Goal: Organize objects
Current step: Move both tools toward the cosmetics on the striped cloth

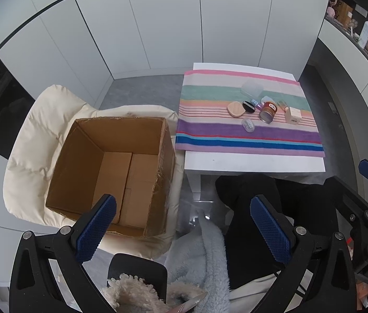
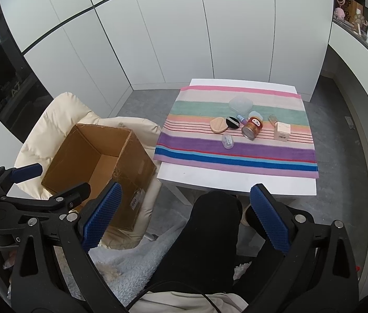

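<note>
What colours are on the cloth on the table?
The striped cloth has pink, green, orange, purple, red and blue stripes; the right wrist view shows it best.

A cream padded chair [image 2: 53,120] stands at left. White cabinet doors [image 2: 184,39] line the far wall above a grey floor [image 2: 144,104]. At far right a shelf [image 2: 361,23] holds clutter. Near, black trouser legs [image 2: 210,234] and a pale blue fleece [image 1: 210,255] fill the foreground.
</note>
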